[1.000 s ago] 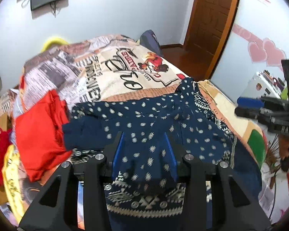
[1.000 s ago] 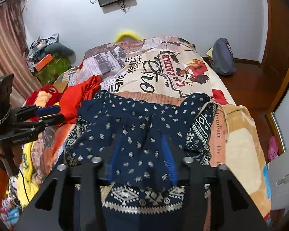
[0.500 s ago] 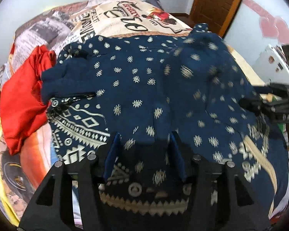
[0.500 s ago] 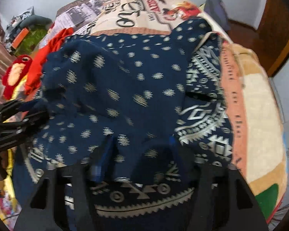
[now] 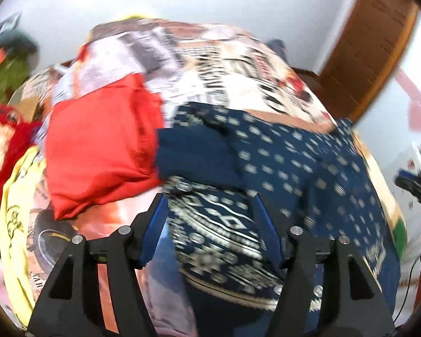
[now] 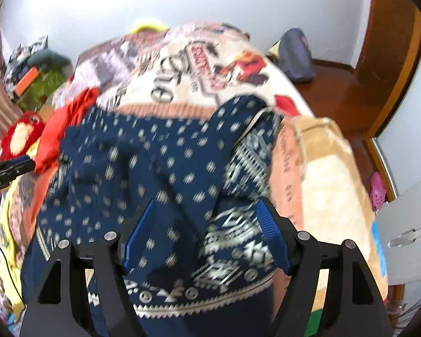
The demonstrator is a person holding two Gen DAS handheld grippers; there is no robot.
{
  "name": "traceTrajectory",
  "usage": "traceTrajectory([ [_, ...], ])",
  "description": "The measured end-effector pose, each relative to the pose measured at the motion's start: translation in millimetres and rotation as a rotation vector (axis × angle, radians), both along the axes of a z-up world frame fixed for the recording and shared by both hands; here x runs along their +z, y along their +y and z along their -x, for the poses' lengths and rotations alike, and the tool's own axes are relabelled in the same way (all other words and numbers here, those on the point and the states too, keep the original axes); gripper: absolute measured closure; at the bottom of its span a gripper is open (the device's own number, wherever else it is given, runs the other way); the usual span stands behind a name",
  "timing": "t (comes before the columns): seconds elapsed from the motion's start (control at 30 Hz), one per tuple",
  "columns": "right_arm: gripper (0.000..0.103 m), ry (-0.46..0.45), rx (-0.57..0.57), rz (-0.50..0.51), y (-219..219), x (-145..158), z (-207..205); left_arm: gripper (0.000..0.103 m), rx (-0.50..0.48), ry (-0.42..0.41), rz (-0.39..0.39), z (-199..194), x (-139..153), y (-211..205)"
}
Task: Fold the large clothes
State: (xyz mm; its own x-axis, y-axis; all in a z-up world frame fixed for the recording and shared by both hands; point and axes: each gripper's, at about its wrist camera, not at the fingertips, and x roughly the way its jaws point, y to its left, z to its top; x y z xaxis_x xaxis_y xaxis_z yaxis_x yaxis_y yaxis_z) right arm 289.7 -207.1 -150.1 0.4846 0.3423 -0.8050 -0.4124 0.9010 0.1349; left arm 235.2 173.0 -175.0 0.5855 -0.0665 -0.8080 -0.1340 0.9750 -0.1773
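While we're mid-fold on this one, here's how things sit:

Garment: the big navy garment (image 6: 160, 174), white-dotted with a patterned border band, lies spread across the bed (image 6: 317, 185) on the printed blanket. The dotted part is doubled over the border part, so one fold looks laid down already.

Left gripper (image 5: 210, 221): its jaws have just been opening. The blue pads stand apart on either side of the border band; cloth shows between them, but nothing is pinched as far as we can tell, so released.

Right gripper (image 6: 207, 233): same story, jaws have just been opening. They straddle the spot where the dotted layer meets the border, and the pads aren't pressing on anything.

Neighbours: a red garment (image 5: 98, 151) sits bunched just beside the navy one's left edge, with a red plush toy (image 5: 0, 146) further off at the bed's side.

Step in hand: we'd call this the let-go right after laying a fold.

Next move: probably pull both grippers clear without dragging the top layer, then pick a fresh pair of grab points for the next fold. We reckon the side edges or the near hem.

Watch out: both views are blurry, so edge positions are rough. The top layer looks rumpled and may want smoothing first.
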Motion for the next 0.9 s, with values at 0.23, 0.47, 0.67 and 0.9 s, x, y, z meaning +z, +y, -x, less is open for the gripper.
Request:
traceTrajectory([
  [0.23, 0.031, 0.041, -0.107, -0.031, -19.5, -15.0, -41.6, 0.041, 0.121, 0.078, 0.234, -23.5, -44.4, 52.0],
  [0.47, 0.031, 0.214, -0.199, -0.107, -35.9, -65.9, -85.1, 0.039, 0.108, 0.106, 0.371, -47.3, -80.1, 52.4],
  [0.67, 0.031, 0.23, -0.192, -0.153, -27.7, -81.3, -107.9, 0.033, 0.147, 0.11, 0.381, -67.0, -97.9, 60.8],
  [0.9, 0.031, 0.249, -0.169, -0.18, -10.8, -98.7, -134.1, 0.033, 0.152, 0.139, 0.48, -81.1, -121.1, 63.3],
])
